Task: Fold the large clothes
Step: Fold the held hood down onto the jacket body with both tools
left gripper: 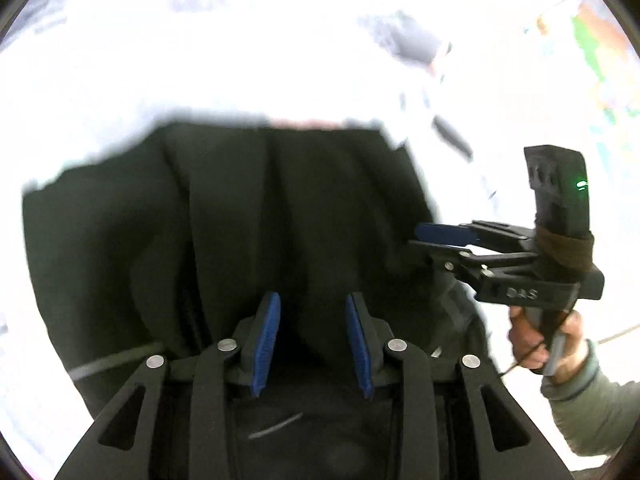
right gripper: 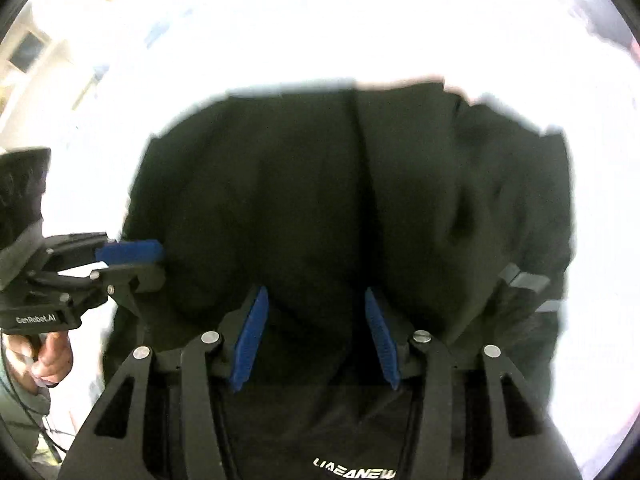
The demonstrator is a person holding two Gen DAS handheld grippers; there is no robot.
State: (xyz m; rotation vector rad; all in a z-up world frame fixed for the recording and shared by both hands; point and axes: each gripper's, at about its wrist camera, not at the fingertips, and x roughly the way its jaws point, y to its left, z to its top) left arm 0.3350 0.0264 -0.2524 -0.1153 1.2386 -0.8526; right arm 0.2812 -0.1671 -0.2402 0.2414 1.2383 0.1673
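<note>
A large black garment [left gripper: 248, 220] lies bunched on a bright white surface [left gripper: 200, 60], filling the middle of both wrist views, with long creases running away from the cameras. The left gripper [left gripper: 313, 340] hovers low over the near edge of the cloth, its blue-padded fingers [left gripper: 266, 344] spread apart with only dark fabric showing between them; nothing is pinched. The right gripper [right gripper: 316, 336] sits in the same attitude, jaws parted, blue pads [right gripper: 382, 340] angled outward over the garment, a grey tab [right gripper: 524, 280] visible on the cloth to its right. Seen from the left wrist camera, the right gripper points in from the side at the garment's edge, and there its fingers look close together, though blur makes that hard to confirm. The person's right hand [left gripper: 548, 344] grips the handle below it, a grey-green cuff [left gripper: 580, 392] at the wrist. The person's left hand [right gripper: 48, 352] holds its tool the same way.

The work appears to be at an early stage: the two tools seem to be settling on the near hem before a fold. The next move likely calls for both pairs of fingers to close on matching points of that edge, then lift it together and carry it across evenly.
</note>
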